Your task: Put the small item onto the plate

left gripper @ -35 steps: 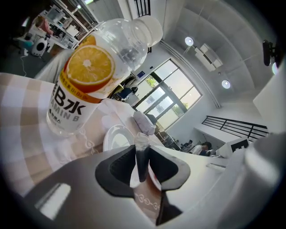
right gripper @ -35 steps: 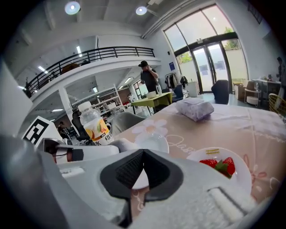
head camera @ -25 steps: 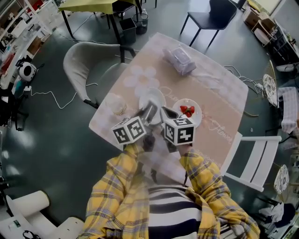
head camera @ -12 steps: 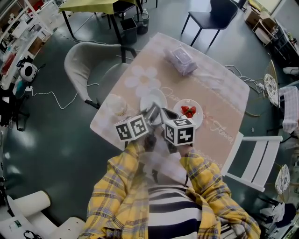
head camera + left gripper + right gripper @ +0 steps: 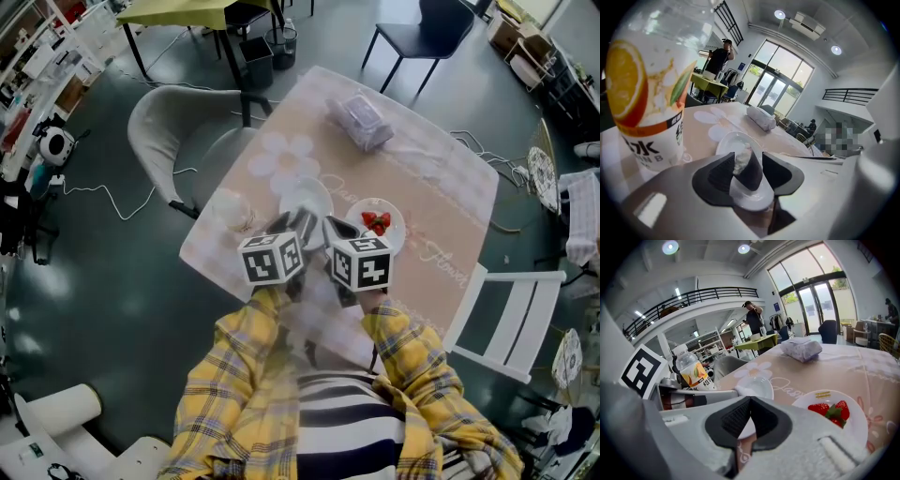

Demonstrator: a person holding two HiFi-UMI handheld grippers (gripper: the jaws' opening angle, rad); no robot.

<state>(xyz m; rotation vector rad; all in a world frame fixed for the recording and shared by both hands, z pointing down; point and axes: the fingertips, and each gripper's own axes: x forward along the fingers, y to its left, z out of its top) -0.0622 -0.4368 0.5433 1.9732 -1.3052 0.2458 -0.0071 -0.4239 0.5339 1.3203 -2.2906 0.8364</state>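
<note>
While the person in yellow plaid sleeves (image 5: 246,384) holds both tools low over the near side of the table (image 5: 441,187), the left gripper (image 5: 749,161) has its jaws apart and opening. The small item (image 5: 740,160), white and ragged along its edge, stands between them. It lies close against the left pad, with a clear gap to the right pad, so nothing is squeezing it. It sits directly above the near part of the empty white plate (image 5: 736,139). From here I can't tell whether it already rests on the china.

The right gripper (image 5: 750,400) hangs just beside the left one, its pads clenched together at the tips with nothing caught between them.

To the right of the empty plate, near it but apart, is a second white plate (image 5: 857,430) holding a few strawberries (image 5: 832,411). A drink bottle (image 5: 647,93) with an orange slice on its label stands just left of the left gripper. At the far side of the table lies a wrapped tissue pack (image 5: 359,122).

A grey chair (image 5: 173,131) stands off the table's far-left side, and a white slatted chair (image 5: 516,328) off the near-right corner.
</note>
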